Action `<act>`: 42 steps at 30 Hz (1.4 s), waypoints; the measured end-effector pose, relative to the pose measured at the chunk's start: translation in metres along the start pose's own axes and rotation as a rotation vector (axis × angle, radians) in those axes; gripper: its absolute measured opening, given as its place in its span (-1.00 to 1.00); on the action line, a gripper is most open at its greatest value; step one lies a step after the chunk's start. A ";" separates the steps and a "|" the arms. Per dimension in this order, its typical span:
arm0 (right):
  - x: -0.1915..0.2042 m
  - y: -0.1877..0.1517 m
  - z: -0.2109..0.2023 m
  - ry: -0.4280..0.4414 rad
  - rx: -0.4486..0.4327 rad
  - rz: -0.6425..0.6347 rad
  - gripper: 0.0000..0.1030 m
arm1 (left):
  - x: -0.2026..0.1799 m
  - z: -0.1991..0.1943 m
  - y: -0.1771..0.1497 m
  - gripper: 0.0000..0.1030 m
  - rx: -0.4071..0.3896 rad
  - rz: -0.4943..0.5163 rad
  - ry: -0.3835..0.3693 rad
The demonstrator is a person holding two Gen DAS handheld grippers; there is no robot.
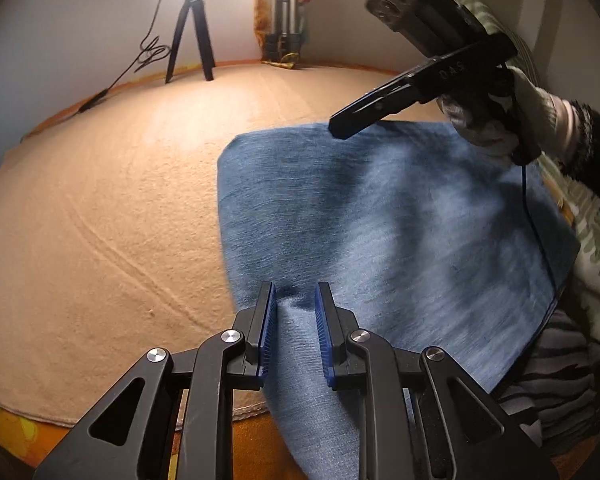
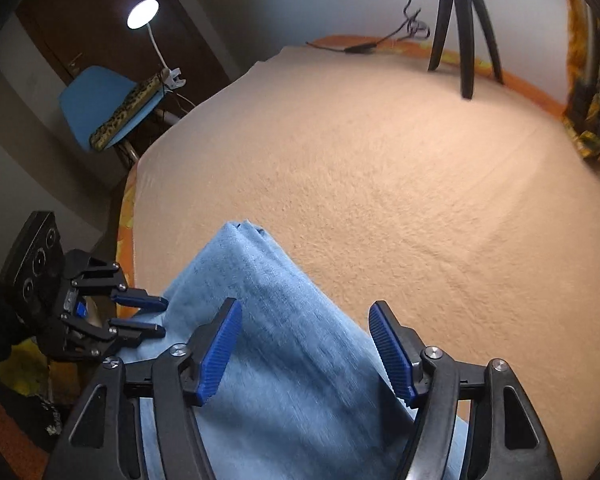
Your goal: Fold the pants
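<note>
The blue denim pants lie folded on the peach-covered bed. In the left wrist view my left gripper has its blue pads a narrow gap apart over a raised fold of denim at the near edge; the pads do not pinch it. In the right wrist view the pants run under my right gripper, which is wide open just above the cloth. The left gripper shows there at the pants' left edge, fingers parted. The right gripper also shows in the left wrist view, above the far edge.
A black tripod stands at the far side of the bed with a cable beside it. A blue chair and a lamp stand beyond the bed's left edge. Striped fabric lies at the right of the pants.
</note>
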State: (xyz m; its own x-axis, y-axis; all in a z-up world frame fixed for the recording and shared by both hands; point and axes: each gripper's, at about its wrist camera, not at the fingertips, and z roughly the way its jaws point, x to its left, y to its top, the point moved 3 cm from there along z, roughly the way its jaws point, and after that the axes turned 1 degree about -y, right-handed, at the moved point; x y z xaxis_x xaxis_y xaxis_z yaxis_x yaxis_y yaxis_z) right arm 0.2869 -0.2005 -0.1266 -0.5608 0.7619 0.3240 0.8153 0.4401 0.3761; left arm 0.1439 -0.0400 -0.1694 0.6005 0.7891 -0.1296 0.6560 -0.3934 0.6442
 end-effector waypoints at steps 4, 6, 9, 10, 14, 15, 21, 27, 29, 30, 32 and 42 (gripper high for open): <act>0.012 -0.005 0.003 0.024 0.007 -0.042 -0.41 | -0.005 -0.001 0.000 -0.65 -0.002 0.012 0.004; 0.021 -0.008 0.002 -0.006 -0.007 -0.068 -0.71 | -0.005 -0.001 -0.001 -0.65 0.002 0.010 -0.003; 0.042 -0.017 -0.013 -0.064 -0.056 -0.130 -0.81 | -0.006 -0.009 0.000 -0.65 0.009 -0.016 -0.034; 0.053 -0.023 -0.020 -0.079 -0.077 -0.166 -0.84 | -0.005 -0.013 0.002 -0.65 0.001 -0.024 -0.039; 0.092 -0.045 -0.034 -0.106 -0.100 -0.297 -0.86 | -0.001 -0.041 0.024 -0.65 -0.102 -0.064 -0.057; 0.102 -0.053 -0.033 -0.102 -0.092 -0.334 -0.86 | -0.001 -0.045 0.030 -0.65 -0.123 -0.056 -0.052; 0.115 -0.076 -0.024 -0.086 -0.044 -0.363 -0.79 | -0.008 -0.020 0.048 -0.65 -0.089 0.035 -0.012; 0.105 -0.067 -0.030 0.015 -0.061 -0.298 -0.11 | -0.014 0.015 0.028 -0.65 0.003 0.041 -0.037; 0.093 -0.057 -0.035 0.063 -0.079 -0.240 -0.11 | -0.013 0.018 0.022 -0.65 -0.013 0.035 -0.039; 0.085 -0.051 -0.037 0.091 -0.090 -0.197 -0.11 | -0.013 0.018 0.021 -0.65 -0.019 0.031 -0.042; 0.067 -0.037 -0.038 0.137 -0.115 -0.112 -0.11 | -0.013 0.015 0.020 -0.65 -0.029 0.030 -0.050; 0.064 -0.007 0.010 0.165 -0.055 -0.027 -0.89 | -0.001 -0.010 0.016 -0.65 -0.095 -0.032 -0.108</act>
State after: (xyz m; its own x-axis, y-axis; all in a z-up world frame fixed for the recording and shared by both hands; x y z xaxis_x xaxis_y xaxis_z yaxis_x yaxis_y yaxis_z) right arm 0.2467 -0.1505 -0.1172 -0.6023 0.6595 0.4497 0.7930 0.4296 0.4320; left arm 0.1495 -0.0429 -0.1513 0.6291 0.7431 -0.2280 0.6321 -0.3184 0.7064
